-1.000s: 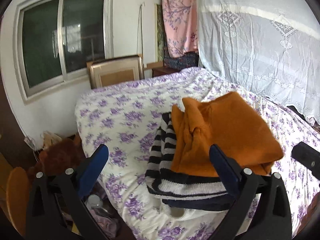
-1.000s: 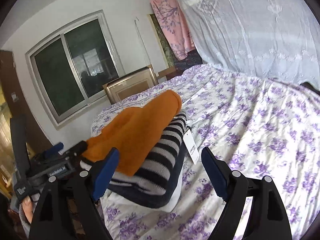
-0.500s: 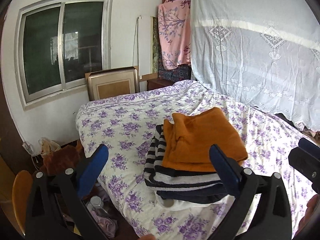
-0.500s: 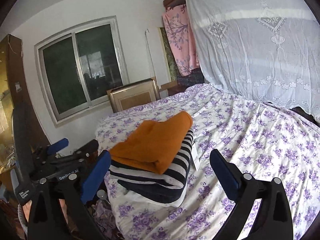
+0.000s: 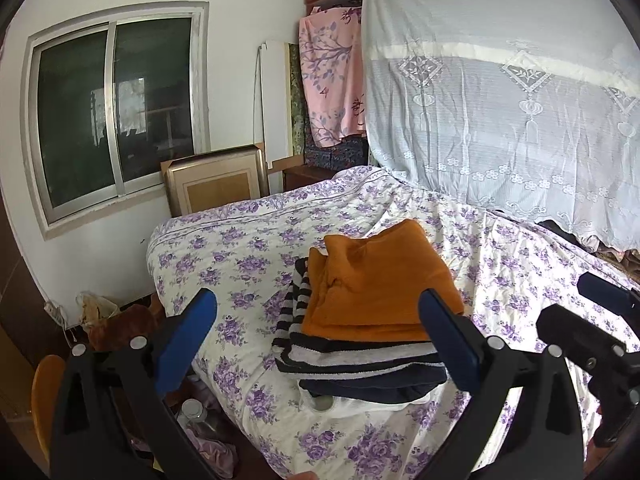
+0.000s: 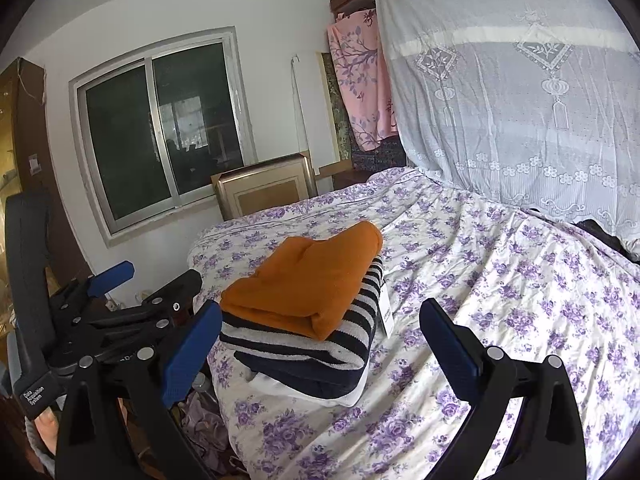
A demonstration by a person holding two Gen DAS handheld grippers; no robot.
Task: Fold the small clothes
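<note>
A folded orange garment (image 5: 380, 280) lies on top of a stack on the bed, over a folded black-and-white striped garment (image 5: 352, 356), a dark navy piece and a white piece at the bottom. The same stack shows in the right wrist view, orange garment (image 6: 308, 284) over striped garment (image 6: 352, 328). My left gripper (image 5: 320, 340) is open and empty, held back from the near side of the stack. My right gripper (image 6: 320, 344) is open and empty, also held back from the stack. The left gripper also shows at the left of the right wrist view (image 6: 120, 304).
The bed has a white sheet with purple flowers (image 6: 520, 300). A white lace net (image 5: 500, 120) hangs at the right. A framed panel (image 5: 216, 184) leans below the window (image 5: 116, 112). A bottle and loose cloth (image 5: 200, 420) lie on the floor beside the bed.
Both grippers have drawn back and up from the stack, which now looks smaller and lies flat. Both stayed open.
</note>
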